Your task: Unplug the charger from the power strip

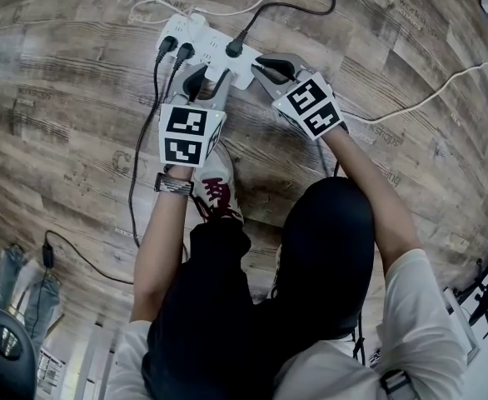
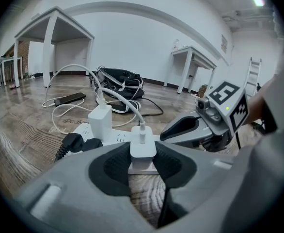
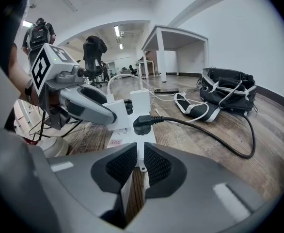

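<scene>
My left claw (image 2: 143, 155) is clamped on the white charger (image 2: 143, 141), which is plugged into the power strip (image 2: 114, 138). My right claw (image 3: 139, 153) pinches the strip's near end. If that thin pinch slips, I reckon the whole strip lifts along with the charger. I hold both claws side by side, slanted down at the floor (image 1: 77, 140).

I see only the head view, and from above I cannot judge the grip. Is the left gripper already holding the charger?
Observer: Yes. In the left gripper view, the left gripper pads press both sides of the small white charger, which sits plugged in the power strip.
Operator: And the right gripper?
Observer: Its jaws are closed on the end of the power strip; the black plug is next along it.
Operator: Anything close behind the charger?
Observer: A taller white charger, plugged in the same strip.
</scene>
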{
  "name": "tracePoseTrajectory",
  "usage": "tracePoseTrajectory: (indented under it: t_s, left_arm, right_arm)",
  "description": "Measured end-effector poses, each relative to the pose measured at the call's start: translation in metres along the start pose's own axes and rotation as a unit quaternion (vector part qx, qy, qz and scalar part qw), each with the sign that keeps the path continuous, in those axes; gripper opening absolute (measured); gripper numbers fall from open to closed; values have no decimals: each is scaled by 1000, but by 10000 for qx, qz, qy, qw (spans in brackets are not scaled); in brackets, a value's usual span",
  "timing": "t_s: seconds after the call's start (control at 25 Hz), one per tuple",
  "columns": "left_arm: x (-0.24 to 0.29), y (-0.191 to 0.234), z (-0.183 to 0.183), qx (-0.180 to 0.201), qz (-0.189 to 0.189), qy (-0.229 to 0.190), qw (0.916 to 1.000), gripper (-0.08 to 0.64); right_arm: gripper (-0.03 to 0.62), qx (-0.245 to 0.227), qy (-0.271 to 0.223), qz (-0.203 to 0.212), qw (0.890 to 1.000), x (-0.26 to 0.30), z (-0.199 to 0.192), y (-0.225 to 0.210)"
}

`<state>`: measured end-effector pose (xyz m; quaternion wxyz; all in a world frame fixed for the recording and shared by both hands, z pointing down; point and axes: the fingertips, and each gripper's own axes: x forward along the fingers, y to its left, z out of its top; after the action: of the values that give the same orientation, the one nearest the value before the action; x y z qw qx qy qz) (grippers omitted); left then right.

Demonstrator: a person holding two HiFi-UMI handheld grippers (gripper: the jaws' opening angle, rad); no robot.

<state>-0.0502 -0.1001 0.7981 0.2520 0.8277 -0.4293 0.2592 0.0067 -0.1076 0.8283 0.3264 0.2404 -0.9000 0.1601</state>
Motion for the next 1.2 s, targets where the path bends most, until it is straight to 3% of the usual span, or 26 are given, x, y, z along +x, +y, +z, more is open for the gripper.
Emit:
tracePoseTrajectory:
  t_s: [0.24,0.48,0.8,1.2]
  left_arm:
    - [-6,1,0,-220,-16,-74,9997,141]
    - [-2,-11,-1,-796,-403,-226,9958,141]
    - [1,2,2,-1274,-575,-376,9895,141]
    - [4,17,0,-1376,-447,-453,9884,172]
  right_arm:
    - [46,-36,19,15,10000,0,0,0]
    - [46,-1,-41,12,10000,0,2,0]
    - [46,-48,-16,10,10000,0,0,0]
    - [46,-30,-48,30,10000,0,1,1]
